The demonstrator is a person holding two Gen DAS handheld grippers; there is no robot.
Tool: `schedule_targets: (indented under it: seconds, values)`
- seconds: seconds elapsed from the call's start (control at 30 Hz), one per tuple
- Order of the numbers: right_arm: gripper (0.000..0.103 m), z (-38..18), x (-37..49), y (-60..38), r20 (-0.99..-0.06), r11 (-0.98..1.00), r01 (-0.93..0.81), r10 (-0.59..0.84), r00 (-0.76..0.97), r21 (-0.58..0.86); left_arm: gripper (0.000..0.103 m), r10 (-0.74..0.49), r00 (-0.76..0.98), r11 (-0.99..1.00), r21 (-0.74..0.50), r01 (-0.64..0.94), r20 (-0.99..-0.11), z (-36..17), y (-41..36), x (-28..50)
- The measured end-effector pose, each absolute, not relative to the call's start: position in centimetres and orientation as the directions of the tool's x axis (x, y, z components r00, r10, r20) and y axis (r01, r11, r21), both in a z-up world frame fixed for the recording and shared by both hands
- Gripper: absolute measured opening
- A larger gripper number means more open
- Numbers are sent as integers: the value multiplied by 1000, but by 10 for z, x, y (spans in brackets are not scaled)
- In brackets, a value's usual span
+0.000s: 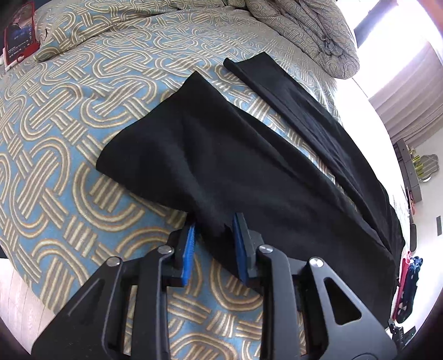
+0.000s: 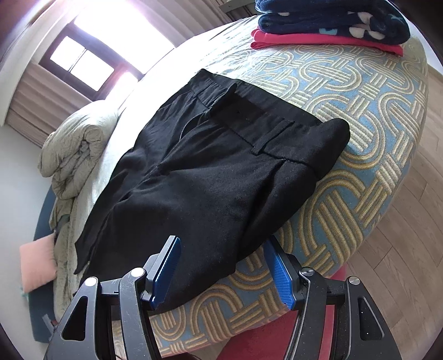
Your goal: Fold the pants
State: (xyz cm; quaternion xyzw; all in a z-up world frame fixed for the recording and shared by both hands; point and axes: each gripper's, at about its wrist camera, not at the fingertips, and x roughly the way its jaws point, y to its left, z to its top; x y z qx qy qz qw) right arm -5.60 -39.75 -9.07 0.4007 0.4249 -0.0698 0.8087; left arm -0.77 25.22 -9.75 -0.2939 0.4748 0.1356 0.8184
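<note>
Black pants lie spread on the patterned bed cover, their two legs splayed apart toward the far side. My left gripper is shut on the bunched near edge of one leg, with fabric filling the gap between the blue pads. In the right wrist view the pants show their waistband with belt loops, lying flat. My right gripper is open at the near edge of the hip area. The cloth reaches between its jaws, under the left pad, while the right pad stands clear of it.
A rolled duvet lies at the bed's far end, also seen as the duvet. A navy blanket on a pink garment is stacked on the bed corner. A red-cased device lies far left. Wood floor borders the bed.
</note>
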Motion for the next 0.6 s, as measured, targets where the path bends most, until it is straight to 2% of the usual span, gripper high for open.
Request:
schedule_targets:
  seconds: [0.07, 0.13, 0.17, 0.2, 0.23, 0.27, 0.3, 0.6]
  values:
    - [64, -91, -51, -399, -734, 658, 454, 231, 638, 601, 49, -85, 527, 791, -379, -481, -846, -98, 251, -5]
    - [63, -93, -46, -400, -730, 647, 459, 232, 643, 610, 51, -83, 526, 797, -373, -474, -846, -96, 249, -1]
    - [57, -94, -44, -400, -727, 644, 458, 233, 646, 613, 51, -74, 522, 804, -361, -473, -849, -96, 248, 1]
    - [40, -93, -42, -399, -727, 650, 453, 232, 646, 610, 51, -67, 521, 811, -350, -468, -851, -96, 247, 3]
    - [29, -93, -39, -398, -737, 666, 447, 234, 634, 597, 43, -56, 519, 819, -336, -464, -853, -95, 245, 4]
    - [14, -93, -36, -398, -750, 683, 447, 227, 621, 577, 18, -43, 519, 828, -321, -460, -854, -93, 244, 6]
    - [12, -91, -36, -398, -755, 692, 448, 219, 618, 567, 8, -36, 513, 835, -308, -456, -858, -92, 244, 7]
    - [8, -53, -29, -397, -695, 739, 368, 185, 695, 564, 7, -54, 604, 829, -373, -416, -795, -54, 245, 7]
